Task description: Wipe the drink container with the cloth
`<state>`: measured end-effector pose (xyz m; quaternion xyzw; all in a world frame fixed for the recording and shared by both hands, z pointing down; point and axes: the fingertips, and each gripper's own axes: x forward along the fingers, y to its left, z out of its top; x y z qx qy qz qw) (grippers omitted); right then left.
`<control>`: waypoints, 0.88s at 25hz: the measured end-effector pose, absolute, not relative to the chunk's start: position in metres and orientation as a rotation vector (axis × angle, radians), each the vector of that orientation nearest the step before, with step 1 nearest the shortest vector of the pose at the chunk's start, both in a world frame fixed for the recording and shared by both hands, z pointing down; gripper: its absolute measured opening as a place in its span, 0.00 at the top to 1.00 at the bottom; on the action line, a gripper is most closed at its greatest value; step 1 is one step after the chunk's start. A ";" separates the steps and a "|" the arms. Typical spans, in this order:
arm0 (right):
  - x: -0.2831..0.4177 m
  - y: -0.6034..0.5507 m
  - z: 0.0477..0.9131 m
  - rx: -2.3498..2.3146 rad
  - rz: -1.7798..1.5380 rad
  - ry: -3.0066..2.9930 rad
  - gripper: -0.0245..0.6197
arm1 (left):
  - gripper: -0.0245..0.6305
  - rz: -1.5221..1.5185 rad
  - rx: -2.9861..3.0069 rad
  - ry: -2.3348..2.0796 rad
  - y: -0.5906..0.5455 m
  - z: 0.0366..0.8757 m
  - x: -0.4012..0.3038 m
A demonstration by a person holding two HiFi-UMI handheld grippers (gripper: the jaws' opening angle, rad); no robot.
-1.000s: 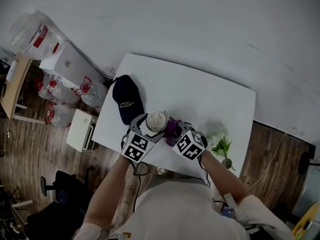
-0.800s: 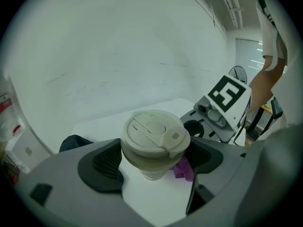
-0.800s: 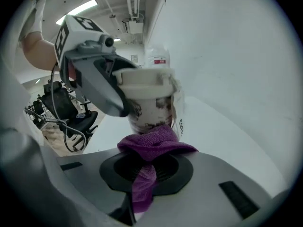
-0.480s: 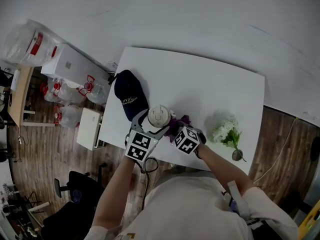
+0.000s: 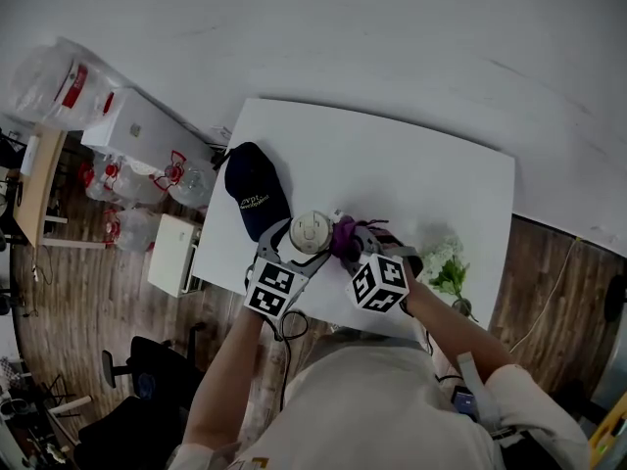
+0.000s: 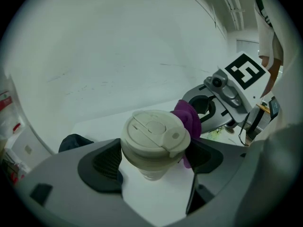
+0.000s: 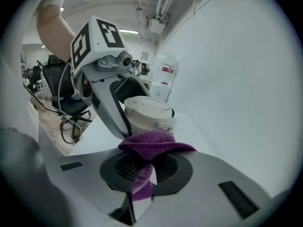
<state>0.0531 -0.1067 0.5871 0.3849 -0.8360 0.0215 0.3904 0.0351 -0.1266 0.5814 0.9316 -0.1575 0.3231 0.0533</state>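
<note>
My left gripper [image 6: 154, 161] clamps the stiff, probably slippery drink container [image 6: 152, 136] just below its lid, while my right gripper [image 7: 146, 168], closed tight on the soft purple cloth [image 7: 154, 144], presses it alongside.

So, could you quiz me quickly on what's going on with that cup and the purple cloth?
1. True or false: the right gripper is shut on the purple cloth.
2. The left gripper clamps: A) a spoon, B) the drink container, C) nothing.
3. Which dark item lies on the table, to the person's left of the container?
Key: 1 true; 2 B; 3 the cap.
</note>
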 end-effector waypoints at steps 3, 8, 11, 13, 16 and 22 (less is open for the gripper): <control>0.056 -0.114 0.599 0.962 0.158 -2.157 0.86 | 0.32 0.978 2.807 -0.497 -0.129 0.581 0.036; 0.062 -0.123 0.642 0.980 0.277 -2.134 0.86 | 0.32 0.984 2.799 -0.510 -0.127 0.580 0.036; 0.060 -0.123 0.673 0.974 0.323 -2.081 0.86 | 0.32 0.980 2.797 -0.519 -0.127 0.580 0.036; 0.057 -0.120 0.682 0.958 0.353 -2.066 0.87 | 0.32 0.981 2.795 -0.524 -0.127 0.581 0.036; 0.044 -0.106 0.679 0.874 0.362 -2.078 0.87 | 0.32 0.981 2.789 -0.533 -0.127 0.583 0.035; 0.029 -0.087 0.611 0.857 0.247 -2.131 0.87 | 0.32 0.987 2.770 -0.536 -0.127 0.583 0.034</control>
